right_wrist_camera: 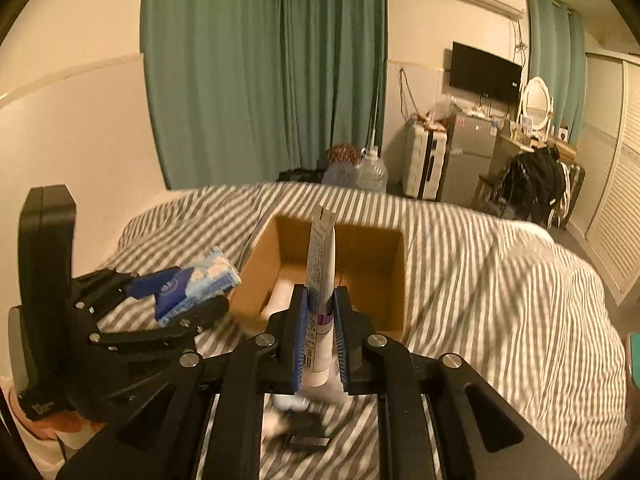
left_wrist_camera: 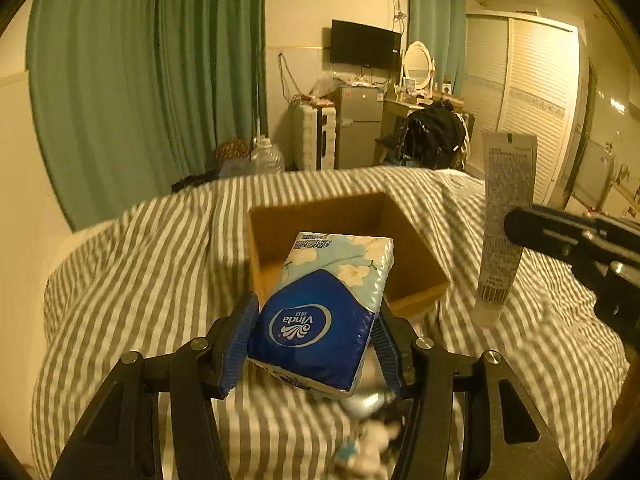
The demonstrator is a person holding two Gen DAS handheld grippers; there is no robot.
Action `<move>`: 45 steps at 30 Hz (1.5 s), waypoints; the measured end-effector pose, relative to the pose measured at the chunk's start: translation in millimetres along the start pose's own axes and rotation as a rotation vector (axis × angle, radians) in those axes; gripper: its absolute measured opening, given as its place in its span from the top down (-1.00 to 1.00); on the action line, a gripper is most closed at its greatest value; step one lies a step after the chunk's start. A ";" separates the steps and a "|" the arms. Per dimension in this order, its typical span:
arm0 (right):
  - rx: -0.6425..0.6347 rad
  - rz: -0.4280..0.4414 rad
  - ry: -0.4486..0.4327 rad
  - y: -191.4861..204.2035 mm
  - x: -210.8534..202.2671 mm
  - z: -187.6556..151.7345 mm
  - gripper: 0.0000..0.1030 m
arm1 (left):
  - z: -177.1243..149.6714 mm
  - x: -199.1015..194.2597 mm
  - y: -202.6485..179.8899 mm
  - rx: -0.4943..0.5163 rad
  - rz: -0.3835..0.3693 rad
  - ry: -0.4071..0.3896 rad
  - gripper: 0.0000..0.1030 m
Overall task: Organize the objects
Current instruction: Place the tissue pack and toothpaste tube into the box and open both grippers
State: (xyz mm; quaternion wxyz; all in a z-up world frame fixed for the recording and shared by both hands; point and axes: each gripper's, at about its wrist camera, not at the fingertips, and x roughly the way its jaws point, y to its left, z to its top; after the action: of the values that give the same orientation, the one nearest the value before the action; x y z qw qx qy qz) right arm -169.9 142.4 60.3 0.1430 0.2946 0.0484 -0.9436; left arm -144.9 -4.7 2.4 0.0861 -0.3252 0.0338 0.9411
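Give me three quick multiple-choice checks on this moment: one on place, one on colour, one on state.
1. Where is the open brown cardboard box?
A. on the striped bedcover
B. on the floor
C. on the dresser

2. What colour is the logo end of the soft tissue pack?
A. red
B. blue
C. green

3. How does the right hand-held gripper stand?
A. open and empty
B. shut on the tissue pack
C. shut on the white squeeze tube

Answers:
1 A: the grey-and-white striped bedcover surrounds the box.
2 B: the Vinda logo sits on a blue field, seen in the left hand-held gripper.
3 C: both blue pads press the upright tube's lower part.
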 end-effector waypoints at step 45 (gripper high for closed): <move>0.115 0.009 0.043 -78.0 91.9 24.8 -0.30 | 37.2 93.8 15.4 -0.048 0.003 0.011 -0.82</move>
State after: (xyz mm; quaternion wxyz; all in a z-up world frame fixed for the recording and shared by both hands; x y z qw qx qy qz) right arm -278.7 190.3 28.8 0.1291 0.3227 -0.0042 -0.9376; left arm -242.9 -2.2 -26.2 0.0766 -0.3323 0.0124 0.9400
